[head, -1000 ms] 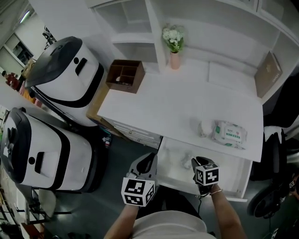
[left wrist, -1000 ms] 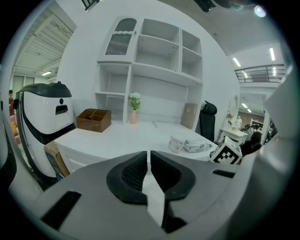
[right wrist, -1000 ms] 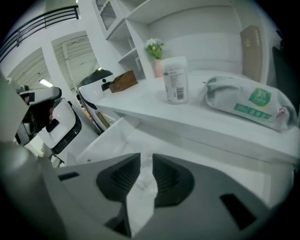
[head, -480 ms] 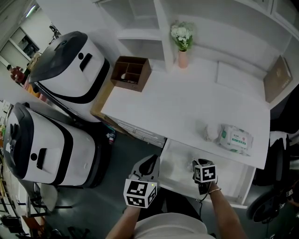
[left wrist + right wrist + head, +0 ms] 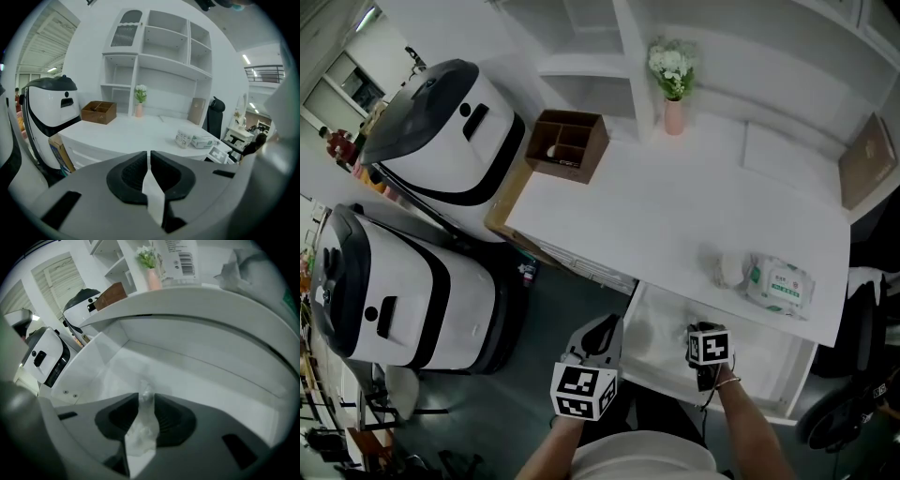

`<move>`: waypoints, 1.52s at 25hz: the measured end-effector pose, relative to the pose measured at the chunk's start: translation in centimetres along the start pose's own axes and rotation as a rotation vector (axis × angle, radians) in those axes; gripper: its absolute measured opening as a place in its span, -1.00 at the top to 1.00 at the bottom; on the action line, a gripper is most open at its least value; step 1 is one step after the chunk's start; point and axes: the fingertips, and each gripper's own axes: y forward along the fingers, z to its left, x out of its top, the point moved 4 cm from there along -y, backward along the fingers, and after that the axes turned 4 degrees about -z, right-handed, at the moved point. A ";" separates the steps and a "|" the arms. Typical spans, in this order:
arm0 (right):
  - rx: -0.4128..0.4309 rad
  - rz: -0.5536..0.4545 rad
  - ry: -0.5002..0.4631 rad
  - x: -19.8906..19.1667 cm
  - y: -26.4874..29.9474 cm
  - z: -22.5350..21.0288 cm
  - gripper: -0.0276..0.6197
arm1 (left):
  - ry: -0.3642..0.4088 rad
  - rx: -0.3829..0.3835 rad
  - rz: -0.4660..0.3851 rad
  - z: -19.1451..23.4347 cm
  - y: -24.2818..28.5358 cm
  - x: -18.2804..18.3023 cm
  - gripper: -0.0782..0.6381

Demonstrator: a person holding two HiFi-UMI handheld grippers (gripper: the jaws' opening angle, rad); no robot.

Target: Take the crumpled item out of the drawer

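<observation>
The white drawer (image 5: 795, 377) under the desk stands pulled out at the lower right. My right gripper (image 5: 697, 330) reaches into it from the front edge. In the right gripper view the right gripper (image 5: 146, 398) is shut on a white crumpled tissue (image 5: 142, 425), which sticks out between the black pads just above the drawer floor (image 5: 140, 359). My left gripper (image 5: 607, 324) hovers left of the drawer, outside it; in its own view the left gripper (image 5: 149, 158) is shut with nothing held.
On the white desk (image 5: 656, 216) lie a second crumpled wad (image 5: 727, 270) and a wipes pack (image 5: 780, 286). A brown wooden box (image 5: 570, 142) and a flower vase (image 5: 673, 86) stand further back. Two large white machines (image 5: 403, 281) stand at the left.
The head view has drifted slightly. Both grippers stay at almost the same place, the right one at the drawer's front.
</observation>
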 end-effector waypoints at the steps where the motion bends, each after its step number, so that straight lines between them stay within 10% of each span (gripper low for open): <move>1: -0.004 0.002 -0.008 0.0 0.1 0.0 0.63 | 0.000 -0.001 0.002 0.0 0.1 -0.1 0.75; 23: -0.051 -0.069 0.020 -0.8 -2.0 0.5 0.81 | 0.022 -0.067 -0.004 -0.7 -0.3 0.0 0.75; 38: -0.088 -0.319 0.126 0.2 -9.0 1.1 0.81 | 0.060 -0.166 -0.035 -2.3 -1.3 0.0 0.75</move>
